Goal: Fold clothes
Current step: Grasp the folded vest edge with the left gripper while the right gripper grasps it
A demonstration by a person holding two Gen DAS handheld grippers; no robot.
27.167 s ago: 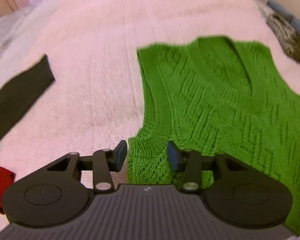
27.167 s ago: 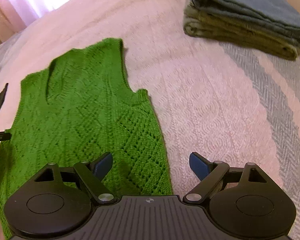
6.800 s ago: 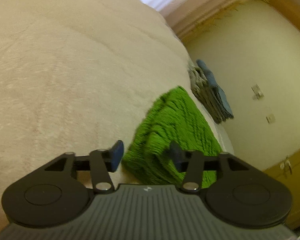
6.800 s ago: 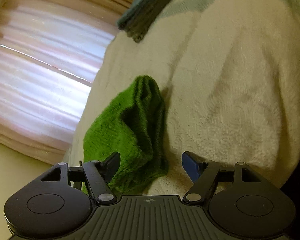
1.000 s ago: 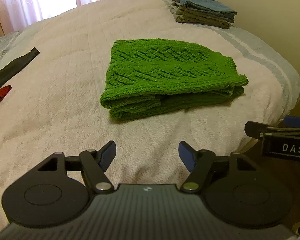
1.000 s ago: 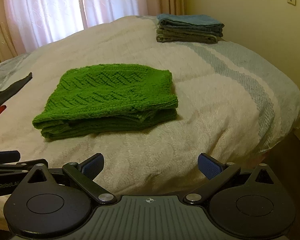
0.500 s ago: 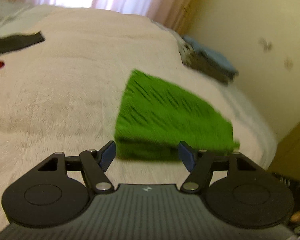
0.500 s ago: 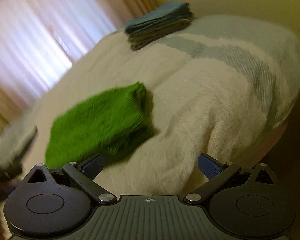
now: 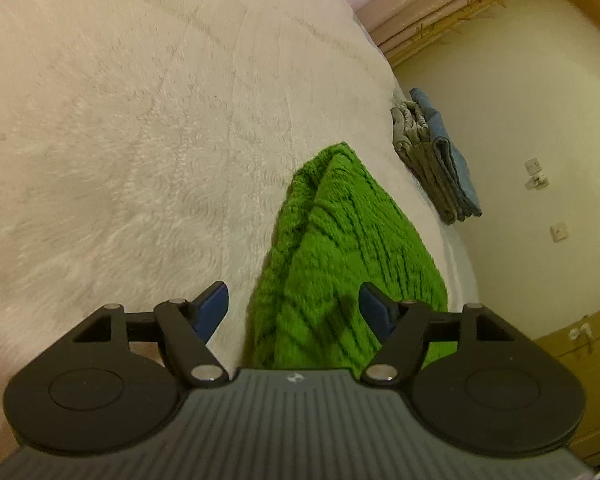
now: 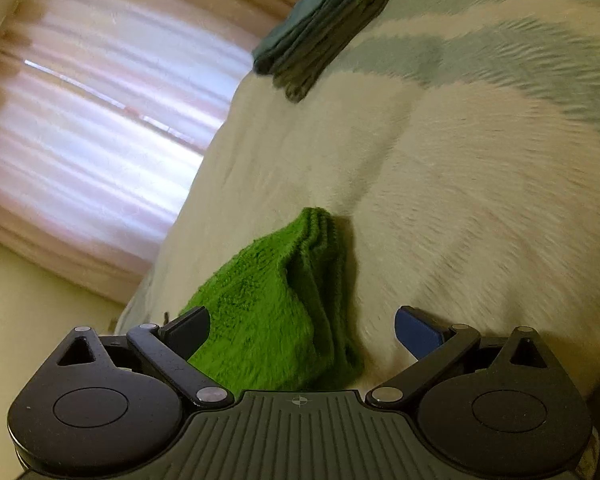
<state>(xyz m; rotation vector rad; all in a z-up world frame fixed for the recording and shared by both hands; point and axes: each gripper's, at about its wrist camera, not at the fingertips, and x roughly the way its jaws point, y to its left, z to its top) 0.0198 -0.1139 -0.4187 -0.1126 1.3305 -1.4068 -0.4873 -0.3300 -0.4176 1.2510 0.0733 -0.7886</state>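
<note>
I've swung both open tongs, left point(image 9: 293, 306) and right point(image 10: 302, 330), in low from opposite ends of the folded green sweater point(image 9: 340, 248); likely lifting it onto the folded stack point(image 10: 320, 28).

Bedroom surroundings, non-task items

Cream bedspread point(image 9: 140, 140); curtain point(image 10: 92, 120) behind; wall sockets point(image 9: 537, 174), possibly switches; wooden cabinet point(image 9: 588, 356) at right.

Left gripper point(image 9: 294, 306) and right gripper point(image 10: 302, 330), jaws apart, tilted.

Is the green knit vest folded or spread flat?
Folded: the green knit vest lies as a compact bundle on the bed, with stacked layers visible along its edge.
</note>
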